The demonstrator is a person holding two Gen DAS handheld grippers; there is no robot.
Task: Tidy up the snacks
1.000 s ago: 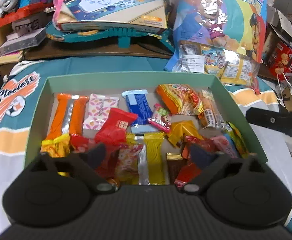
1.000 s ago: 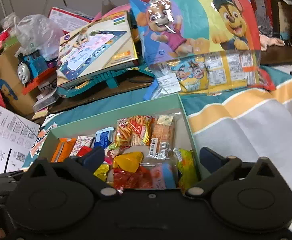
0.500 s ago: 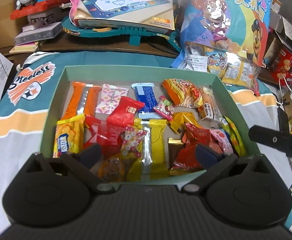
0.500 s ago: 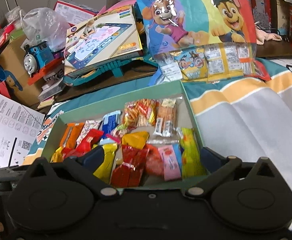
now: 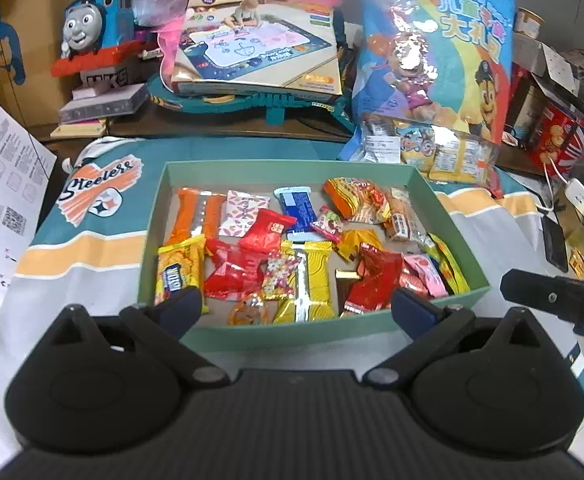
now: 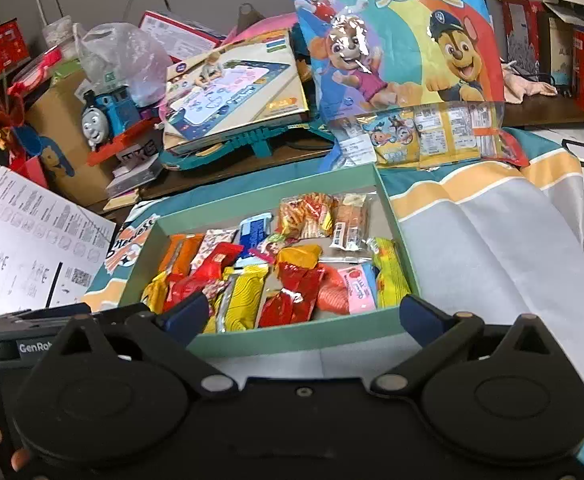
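A shallow green box [image 5: 288, 170] [image 6: 391, 216] lies on a striped cloth and holds several wrapped snacks: orange bars [image 5: 192, 216], a blue pack [image 5: 297, 210], red wrappers [image 5: 232, 268], yellow packs [image 5: 317, 280], a pink one [image 6: 357, 288]. My left gripper [image 5: 295, 308] hangs open just before the box's near rim, nothing between its fingers. My right gripper [image 6: 295, 316] is open too, above the same near rim, empty. Part of the right gripper shows at the right edge of the left wrist view.
Behind the box stand a big cartoon-dog snack bag [image 5: 435, 60] [image 6: 395, 40], a drawing-mat box [image 5: 256, 48], a blue toy train [image 5: 92, 28] and cardboard boxes. A printed paper sheet [image 6: 24, 240] lies at left. Cables and a power strip [image 5: 583, 200] sit at right.
Both grippers have pulled back and risen from the box, so the whole box now shows in both views. The left jaws look slightly wider than a second ago. The snacks have not moved.
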